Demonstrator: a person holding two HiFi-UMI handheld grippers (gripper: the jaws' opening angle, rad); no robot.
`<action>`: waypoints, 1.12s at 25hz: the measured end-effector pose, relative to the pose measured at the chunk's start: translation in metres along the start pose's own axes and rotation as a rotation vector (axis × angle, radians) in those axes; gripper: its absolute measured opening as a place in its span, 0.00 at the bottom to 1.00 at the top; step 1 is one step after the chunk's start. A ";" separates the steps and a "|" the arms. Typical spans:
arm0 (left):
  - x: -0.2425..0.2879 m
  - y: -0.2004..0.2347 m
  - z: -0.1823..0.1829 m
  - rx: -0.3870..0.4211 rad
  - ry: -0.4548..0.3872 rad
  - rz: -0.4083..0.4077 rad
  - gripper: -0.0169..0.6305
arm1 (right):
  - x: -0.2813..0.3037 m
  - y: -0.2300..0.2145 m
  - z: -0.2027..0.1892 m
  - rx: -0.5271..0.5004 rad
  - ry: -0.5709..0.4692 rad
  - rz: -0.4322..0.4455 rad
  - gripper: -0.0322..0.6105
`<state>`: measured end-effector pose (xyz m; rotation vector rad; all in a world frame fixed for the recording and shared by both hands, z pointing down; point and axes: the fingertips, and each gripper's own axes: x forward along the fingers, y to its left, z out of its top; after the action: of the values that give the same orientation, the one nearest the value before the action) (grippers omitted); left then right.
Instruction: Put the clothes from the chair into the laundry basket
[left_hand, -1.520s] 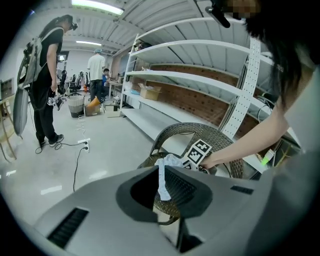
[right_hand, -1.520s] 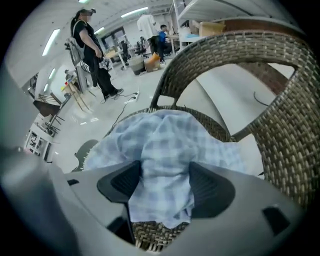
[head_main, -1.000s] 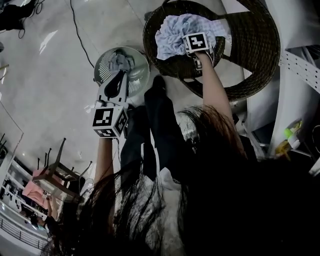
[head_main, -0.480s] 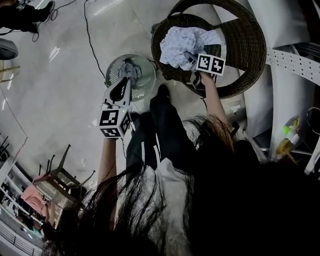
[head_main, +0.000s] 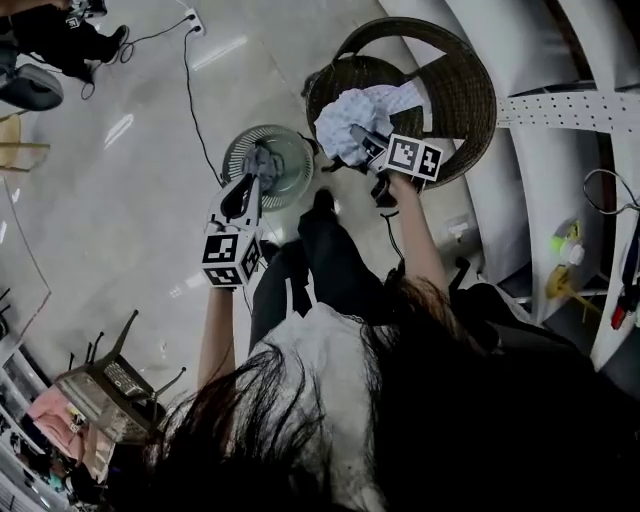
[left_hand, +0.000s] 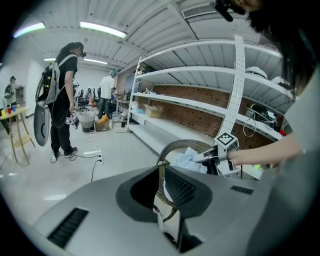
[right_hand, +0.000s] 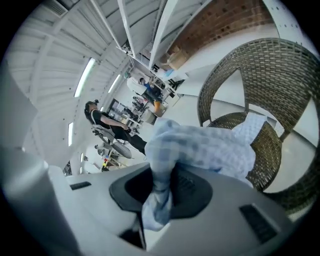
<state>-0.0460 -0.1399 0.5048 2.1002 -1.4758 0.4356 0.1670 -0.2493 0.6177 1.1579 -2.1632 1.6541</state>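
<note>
A light blue checked cloth (head_main: 350, 110) lies bunched on the seat of the round wicker chair (head_main: 470, 70). My right gripper (head_main: 362, 140) is shut on a fold of it. Its jaws have just been closing with that cloth (right_hand: 200, 147) between them. In the right gripper view the fabric hangs down between the fingers of the right gripper (right_hand: 160, 190), with the chair (right_hand: 280, 70) behind. My left gripper (head_main: 250, 178) hovers over the round grey laundry basket (head_main: 300, 150), which holds a grey-blue garment (head_main: 262, 160). The left gripper (left_hand: 162, 200) stands open with nothing in it, and the chair (left_hand: 172, 147) shows through the gap.
Metal shelving (left_hand: 210, 100) runs along the wall behind the chair. A person with a backpack (left_hand: 62, 100) stands on the open floor, with others farther off. A cable (head_main: 195, 90) trails across the floor. My own legs (head_main: 320, 260) stand between basket and chair.
The right gripper has turned and risen off the cloth pile, drawing a fold of the checked cloth up with it. The left gripper has lifted higher above the basket.
</note>
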 end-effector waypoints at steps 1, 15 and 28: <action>-0.012 0.001 -0.001 0.003 -0.006 0.001 0.10 | -0.006 0.014 -0.001 -0.006 -0.006 0.012 0.19; -0.154 0.031 -0.005 -0.009 -0.159 0.029 0.10 | -0.079 0.204 -0.023 0.024 -0.108 0.281 0.18; -0.233 0.050 -0.029 0.007 -0.208 0.024 0.10 | -0.090 0.353 -0.078 -0.075 -0.114 0.526 0.18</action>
<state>-0.1732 0.0421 0.4135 2.1901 -1.6184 0.2366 -0.0316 -0.1121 0.3338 0.7104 -2.7502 1.6963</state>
